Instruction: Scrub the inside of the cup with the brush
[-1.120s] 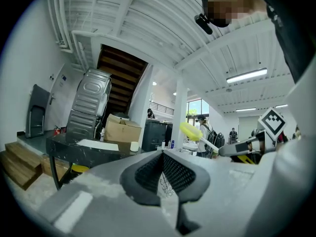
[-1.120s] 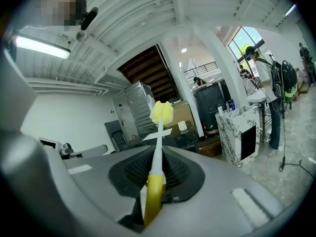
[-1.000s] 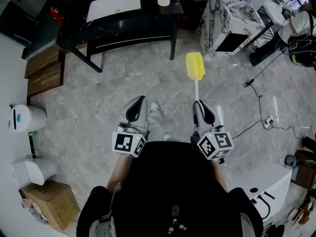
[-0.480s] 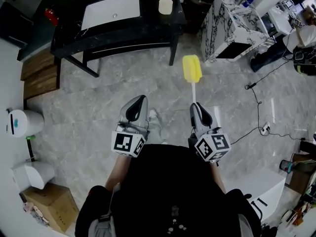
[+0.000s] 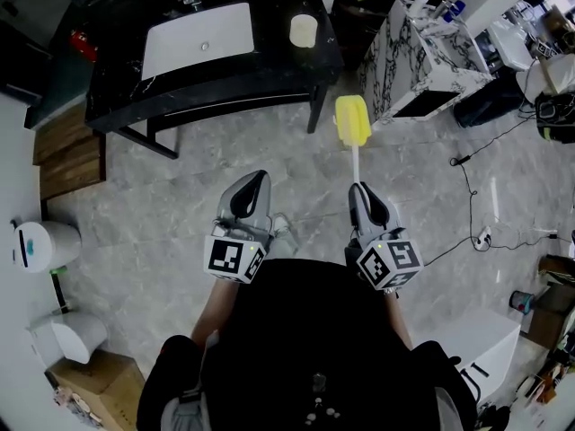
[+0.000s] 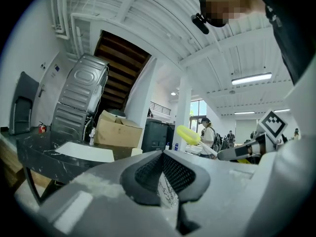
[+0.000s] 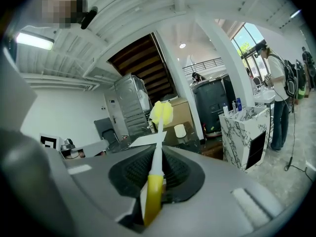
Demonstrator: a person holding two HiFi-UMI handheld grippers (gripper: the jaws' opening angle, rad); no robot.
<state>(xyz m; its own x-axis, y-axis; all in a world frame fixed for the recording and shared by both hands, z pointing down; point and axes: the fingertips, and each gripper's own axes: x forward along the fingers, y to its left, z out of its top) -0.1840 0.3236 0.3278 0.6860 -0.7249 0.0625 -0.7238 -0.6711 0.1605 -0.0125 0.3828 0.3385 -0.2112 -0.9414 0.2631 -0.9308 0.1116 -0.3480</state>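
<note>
A pale cup (image 5: 304,30) stands on the black table (image 5: 225,74) ahead, to the right of its white inset basin (image 5: 199,38). My right gripper (image 5: 362,194) is shut on the handle of a brush (image 5: 353,124) with a yellow sponge head, which points forward over the floor, short of the table. The right gripper view shows the brush (image 7: 160,116) held between the jaws, with the cup (image 7: 180,131) beyond it. My left gripper (image 5: 252,183) is shut and holds nothing. In its own view the left gripper (image 6: 162,163) faces the table, with the brush head (image 6: 188,135) off to the right.
A white marbled cabinet (image 5: 422,48) with bottles stands right of the table. Cables (image 5: 476,187) trail over the grey floor at the right. A white bin (image 5: 40,245) and a cardboard box (image 5: 99,400) sit at the left. A person (image 7: 279,83) stands far right.
The table and cup have come nearer and lower in the head view as I move forward. Both grippers keep their pose, the brush still held out ahead.
</note>
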